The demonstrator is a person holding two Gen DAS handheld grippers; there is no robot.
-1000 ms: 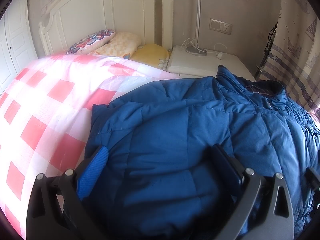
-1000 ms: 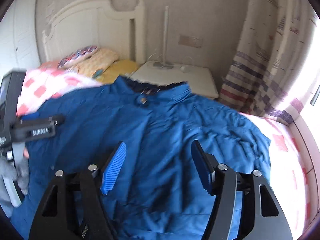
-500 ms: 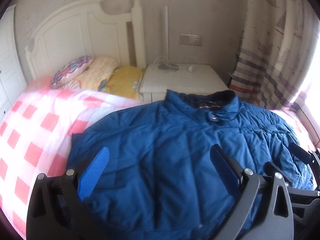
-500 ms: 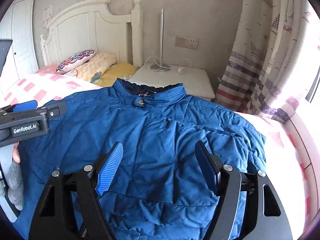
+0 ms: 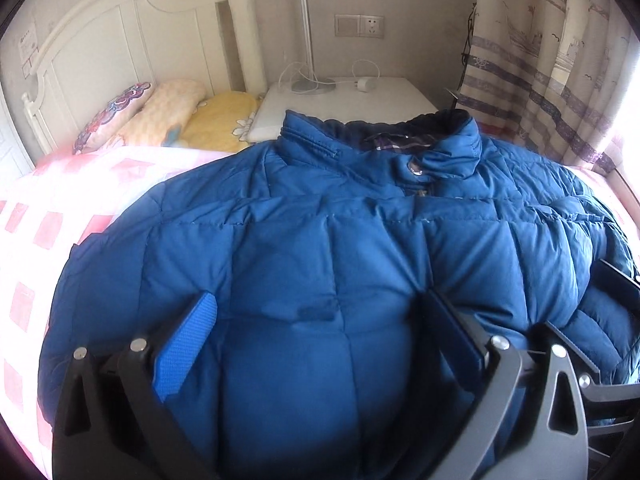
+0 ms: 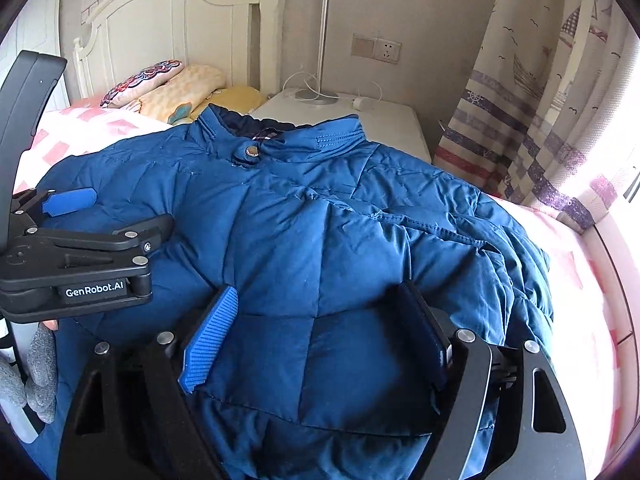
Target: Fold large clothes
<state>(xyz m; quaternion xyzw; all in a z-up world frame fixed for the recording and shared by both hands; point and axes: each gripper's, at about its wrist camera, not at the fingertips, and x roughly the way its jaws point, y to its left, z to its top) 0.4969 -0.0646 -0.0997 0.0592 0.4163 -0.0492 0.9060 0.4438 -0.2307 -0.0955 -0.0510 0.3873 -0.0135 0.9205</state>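
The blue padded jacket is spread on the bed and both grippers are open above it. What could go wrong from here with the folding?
1. The blue quilted padded jacket is thick and puffy, so the open right gripper may pinch only the top layer, and a fold may spring back.
2. The sleeve on the curtain side lies bunched; folding over it could trap a lump.
3. The left gripper and right gripper sit close together and could collide.

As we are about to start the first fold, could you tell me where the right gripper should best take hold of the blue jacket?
Probably the loose sleeve edge on the jacket's right side, approached from the right. It lies rumpled and raised off the pink bedspread, so one finger can likely slip under. The right gripper is open over the puffy lower front.
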